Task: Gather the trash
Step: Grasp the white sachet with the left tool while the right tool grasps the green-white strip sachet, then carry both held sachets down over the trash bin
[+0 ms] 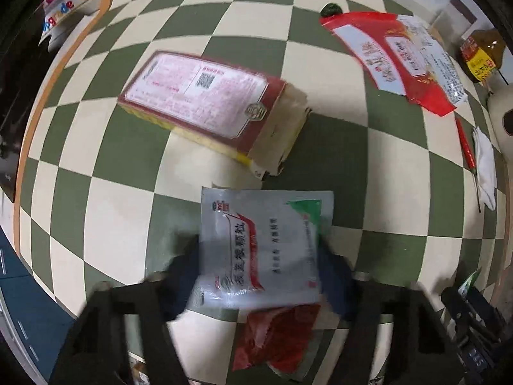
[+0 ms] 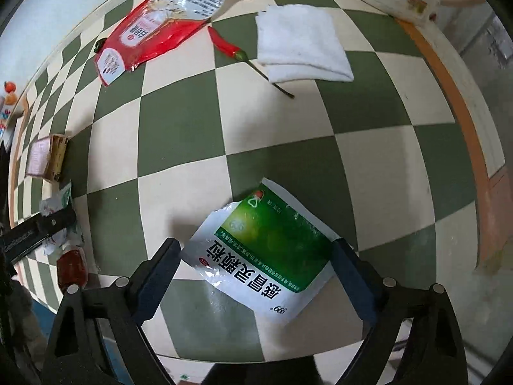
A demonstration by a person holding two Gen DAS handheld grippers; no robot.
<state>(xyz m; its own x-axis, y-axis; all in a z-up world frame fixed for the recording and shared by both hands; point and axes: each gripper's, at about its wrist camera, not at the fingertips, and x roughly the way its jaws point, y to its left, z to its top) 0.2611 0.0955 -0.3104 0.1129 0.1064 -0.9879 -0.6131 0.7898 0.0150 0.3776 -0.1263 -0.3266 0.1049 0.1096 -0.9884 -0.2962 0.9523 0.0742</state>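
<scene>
Red sachet (image 1: 279, 337) lies lowest in the left wrist view, partly under the grey sachet (image 1: 259, 247), its lower edge cut off by the frame. Left gripper (image 1: 259, 256) is spread wide, one finger at each side edge of the grey sachet; whether the pads press it or only flank it cannot be told, since both fingers are blurred. Right gripper (image 2: 256, 256) is likewise wide apart, with the green sachet (image 2: 266, 250) flat on the checkered table (image 2: 368, 160) between its fingers, the torn top corner pointing away; contact with the pads is unclear. Beyond the left gripper sits a red box (image 1: 208, 102) with one flap end open, well apart from the red bag (image 1: 397, 54) near the far edge. A dark green lump (image 1: 332, 9) by the bag's corner is too small to identify. A chili (image 2: 231, 45) lies just beside a folded white cloth (image 2: 301, 45). Both grippers point down at the table from above; no hands show.
</scene>
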